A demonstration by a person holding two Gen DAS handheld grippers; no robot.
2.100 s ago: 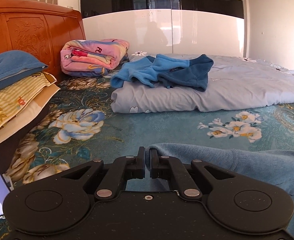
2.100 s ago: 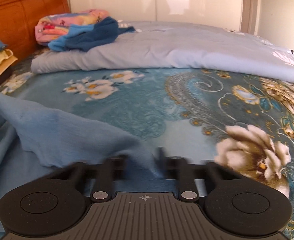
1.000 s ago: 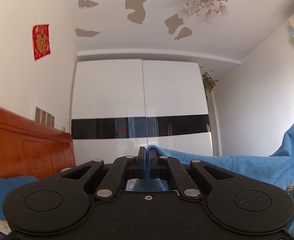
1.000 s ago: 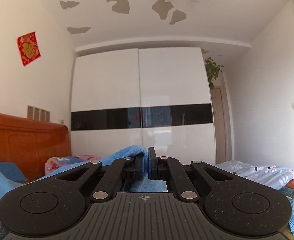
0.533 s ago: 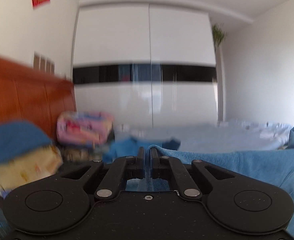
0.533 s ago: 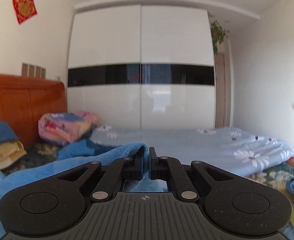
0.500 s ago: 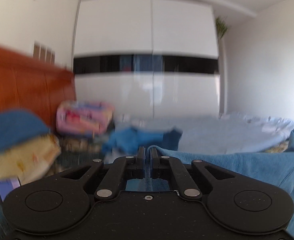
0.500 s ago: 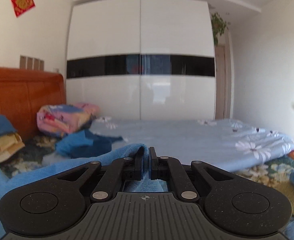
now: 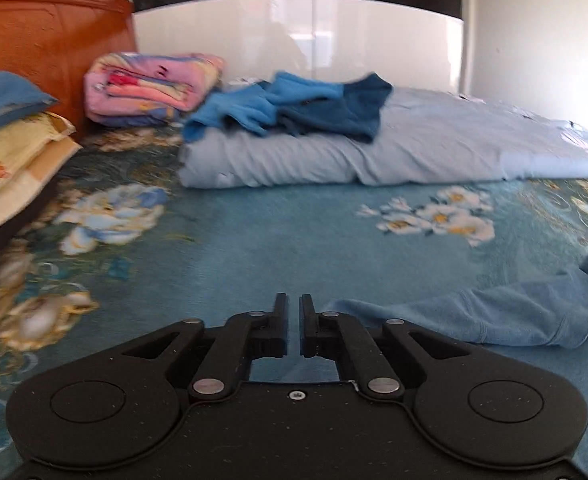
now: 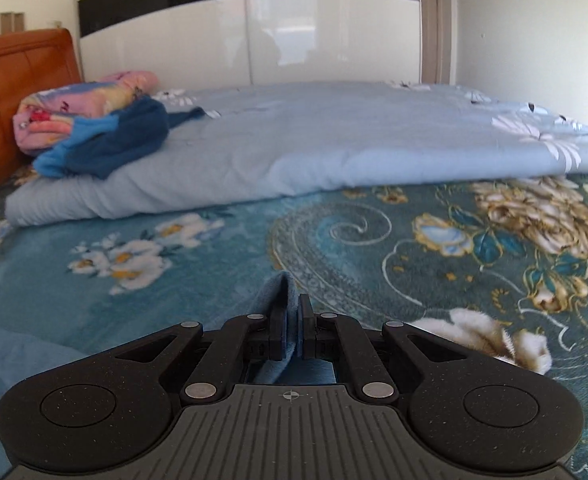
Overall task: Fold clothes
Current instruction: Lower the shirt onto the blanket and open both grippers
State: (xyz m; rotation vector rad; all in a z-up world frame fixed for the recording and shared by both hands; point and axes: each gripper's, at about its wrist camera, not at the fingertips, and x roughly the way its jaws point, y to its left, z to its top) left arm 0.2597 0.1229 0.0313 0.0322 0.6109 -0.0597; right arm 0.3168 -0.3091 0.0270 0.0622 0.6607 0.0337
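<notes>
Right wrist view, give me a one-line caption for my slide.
Right tool pinches a fold of the light blue garment low over the floral bedspread, with a folded pale blue quilt beyond.

The right gripper (image 10: 291,312) sits at six o'clock, its jaws pinching a ridge of light blue garment (image 10: 283,322) over a teal floral bedspread (image 10: 374,240). At twelve o'clock lies a pale blue quilt (image 10: 334,148). At ten o'clock, dark blue clothing (image 10: 109,140) rests against a folded pink blanket (image 10: 73,108).

Both wrist cameras sit low over the teal floral bed cover (image 9: 253,248), facing twelve o'clock, sharing the pale-blue folded quilt (image 10: 334,152).
</notes>
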